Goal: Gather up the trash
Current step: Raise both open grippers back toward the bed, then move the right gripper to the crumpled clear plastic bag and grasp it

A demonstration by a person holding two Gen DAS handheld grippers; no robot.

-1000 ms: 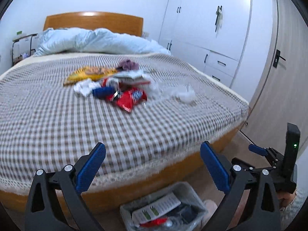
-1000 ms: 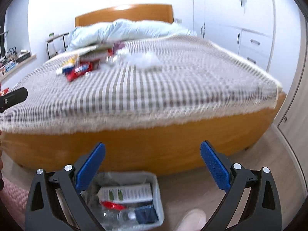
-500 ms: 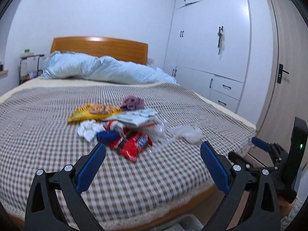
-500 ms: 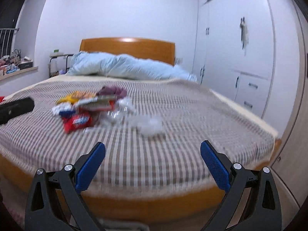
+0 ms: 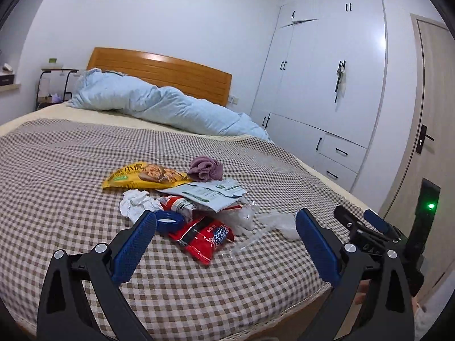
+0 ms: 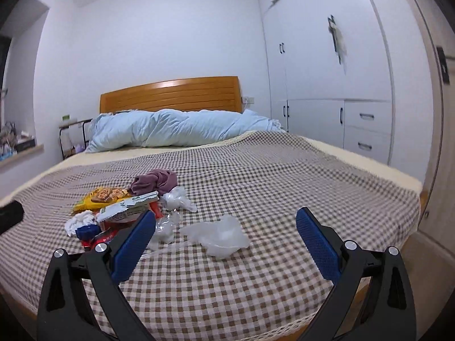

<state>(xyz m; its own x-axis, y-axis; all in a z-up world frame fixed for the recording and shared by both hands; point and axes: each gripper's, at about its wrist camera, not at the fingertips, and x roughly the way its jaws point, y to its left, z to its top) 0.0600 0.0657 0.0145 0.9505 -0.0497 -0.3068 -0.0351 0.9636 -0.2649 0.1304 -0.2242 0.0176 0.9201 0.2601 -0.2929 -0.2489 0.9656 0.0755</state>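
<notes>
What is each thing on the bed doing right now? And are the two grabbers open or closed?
left gripper: open, empty
right gripper: open, empty
red snack wrapper: lying flat, crumpled
yellow snack bag: lying flat
purple cloth: bunched up
white tissue: crumpled
clear plastic bag: crumpled, apart from pile
blue duvet: rumpled by headboard
wardrobe top door: ajar

a heap of trash lies on the checked bedspread (image 5: 57,170): a flat yellow snack bag (image 5: 145,174), a crumpled white tissue (image 5: 136,204), a red wrapper (image 5: 203,234), a torn white-green packet (image 5: 207,193). crumpled clear plastic (image 6: 219,234) lies just beside the heap.
</notes>
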